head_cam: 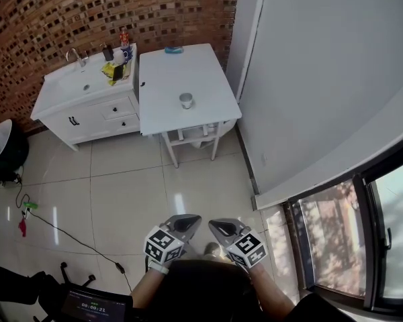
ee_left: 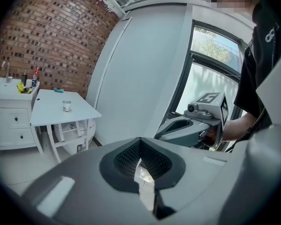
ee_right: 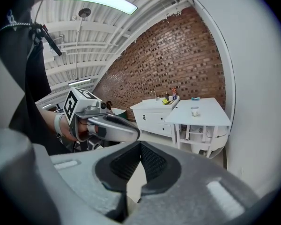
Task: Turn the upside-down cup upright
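A small pale cup (head_cam: 186, 100) stands alone on the white table (head_cam: 162, 79) far ahead across the tiled floor; its orientation is too small to read. The same cup (ee_left: 66, 106) appears at the left of the left gripper view, and the cup (ee_right: 194, 111) sits right of centre in the right gripper view. Both grippers are held close to the person's body, far from the table. My left gripper (head_cam: 188, 219) is shut with nothing in it, pads meeting (ee_left: 140, 165). Beside it, my right gripper (head_cam: 218, 224) is also shut and empty (ee_right: 140, 165).
A white sink cabinet (head_cam: 87, 102) with bottles and a faucet adjoins the table's left side, against a brick wall. A teal object (head_cam: 174, 49) lies at the table's far edge. A grey wall (head_cam: 322, 79) runs along the right. A cable (head_cam: 67, 237) trails over the floor tiles.
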A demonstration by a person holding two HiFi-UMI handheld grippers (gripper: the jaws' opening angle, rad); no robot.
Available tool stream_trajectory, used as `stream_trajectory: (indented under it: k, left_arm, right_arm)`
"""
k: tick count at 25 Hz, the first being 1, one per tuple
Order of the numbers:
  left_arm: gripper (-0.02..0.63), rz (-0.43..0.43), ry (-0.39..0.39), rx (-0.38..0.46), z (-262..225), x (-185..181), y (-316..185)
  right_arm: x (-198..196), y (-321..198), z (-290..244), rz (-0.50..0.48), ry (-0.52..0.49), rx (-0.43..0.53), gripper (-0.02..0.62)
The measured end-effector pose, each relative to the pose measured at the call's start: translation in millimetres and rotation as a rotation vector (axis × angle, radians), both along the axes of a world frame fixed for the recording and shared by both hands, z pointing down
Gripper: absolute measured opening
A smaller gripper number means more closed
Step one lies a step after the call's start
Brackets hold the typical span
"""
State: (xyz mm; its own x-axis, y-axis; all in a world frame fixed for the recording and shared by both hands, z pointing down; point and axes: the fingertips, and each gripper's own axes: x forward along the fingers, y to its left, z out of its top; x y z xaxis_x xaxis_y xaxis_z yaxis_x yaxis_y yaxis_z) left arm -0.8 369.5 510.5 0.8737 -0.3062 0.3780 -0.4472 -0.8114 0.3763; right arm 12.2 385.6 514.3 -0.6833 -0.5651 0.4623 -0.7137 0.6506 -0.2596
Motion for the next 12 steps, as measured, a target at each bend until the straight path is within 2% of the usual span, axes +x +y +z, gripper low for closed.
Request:
stream_trajectory:
  k: [12]
  left_arm:
    - [0.015, 0.018, 0.001, -0.005, 2, -1, 13]
  right_arm:
    - [-4, 9, 4, 0.007, 0.0, -0.002, -0.008]
